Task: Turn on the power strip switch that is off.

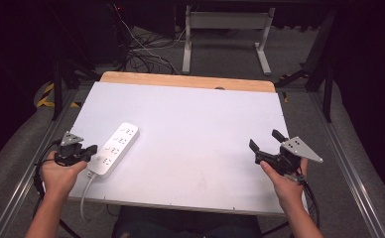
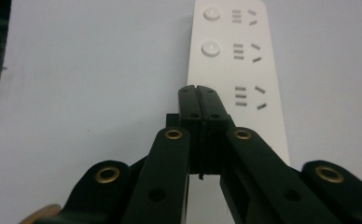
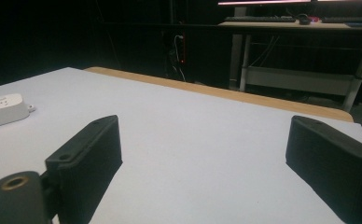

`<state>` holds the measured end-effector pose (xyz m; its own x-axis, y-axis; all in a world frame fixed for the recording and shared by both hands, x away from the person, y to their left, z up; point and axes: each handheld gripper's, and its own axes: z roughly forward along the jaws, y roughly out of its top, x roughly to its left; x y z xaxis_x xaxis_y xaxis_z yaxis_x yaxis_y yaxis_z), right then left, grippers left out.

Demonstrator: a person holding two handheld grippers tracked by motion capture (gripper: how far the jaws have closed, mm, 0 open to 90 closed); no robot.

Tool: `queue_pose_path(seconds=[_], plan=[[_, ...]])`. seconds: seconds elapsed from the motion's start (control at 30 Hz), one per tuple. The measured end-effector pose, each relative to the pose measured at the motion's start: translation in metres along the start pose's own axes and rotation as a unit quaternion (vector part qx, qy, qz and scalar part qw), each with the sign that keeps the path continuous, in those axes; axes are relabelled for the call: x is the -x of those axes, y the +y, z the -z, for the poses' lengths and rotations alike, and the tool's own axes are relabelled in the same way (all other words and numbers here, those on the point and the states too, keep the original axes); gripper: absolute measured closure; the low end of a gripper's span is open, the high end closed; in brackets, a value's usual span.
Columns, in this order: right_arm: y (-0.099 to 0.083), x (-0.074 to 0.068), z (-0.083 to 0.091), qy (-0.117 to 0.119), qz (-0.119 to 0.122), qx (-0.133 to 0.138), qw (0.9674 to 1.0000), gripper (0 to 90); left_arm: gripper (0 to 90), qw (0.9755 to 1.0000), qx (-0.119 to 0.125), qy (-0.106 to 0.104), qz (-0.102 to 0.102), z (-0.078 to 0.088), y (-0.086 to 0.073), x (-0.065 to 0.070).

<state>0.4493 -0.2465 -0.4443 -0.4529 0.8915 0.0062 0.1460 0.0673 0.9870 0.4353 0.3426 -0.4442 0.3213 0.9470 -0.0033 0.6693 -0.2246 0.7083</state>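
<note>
A white power strip [image 1: 112, 149] is seen near the left edge of the table [image 1: 190, 129], the left gripper [image 1: 92, 149] closed and empty over its near end; a button is best pressed squarely. The buttons [image 2: 210, 48] are made plain by the left gripper view; the right gripper [image 1: 264, 139] is held wide

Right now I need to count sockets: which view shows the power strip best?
The left gripper view: the power strip lies close, buttons and slots sharp. The high view has it whole but small; the right gripper view catches just one end.
</note>
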Motion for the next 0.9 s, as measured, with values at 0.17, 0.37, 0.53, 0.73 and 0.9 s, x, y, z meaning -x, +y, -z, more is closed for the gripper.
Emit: queue_pose_path(seconds=[0.17, 0.37, 0.53, 0.73, 0.9], plan=[[0.0, 0.0004, 0.0, -0.001, 0.0, 0.0, 1.0, 10.9, 90.0, 0.9991, -0.039, -0.013, -0.012, -0.006, 0.0005, 0.0058], [0.0, 0.0005, -0.0001, 0.001, 0.0, 0.0, 1.0, 10.8, 90.0, 0.9989, -0.043, 0.002, -0.019, -0.0077, 0.0013, 0.0088], [0.0, 0.0002, -0.0002, 0.0, -0.001, 0.0, 1.0, 10.8, 90.0, 0.9989, -0.046, 0.004, -0.01, -0.0075, 0.0008, 0.007], [0.0, 0.0002, 0.0, 0.0, -0.001, 0.0, 1.0, 10.7, 90.0, 0.9989, -0.046, -0.008, -0.008, -0.0064, -0.0012, 0.0062], [-0.0001, 0.0002, -0.0001, 0.001, -0.002, 0.0, 1.0, 10.7, 90.0, 0.999, -0.043, -0.011, -0.001, -0.0068, -0.0028, 0.0045]])
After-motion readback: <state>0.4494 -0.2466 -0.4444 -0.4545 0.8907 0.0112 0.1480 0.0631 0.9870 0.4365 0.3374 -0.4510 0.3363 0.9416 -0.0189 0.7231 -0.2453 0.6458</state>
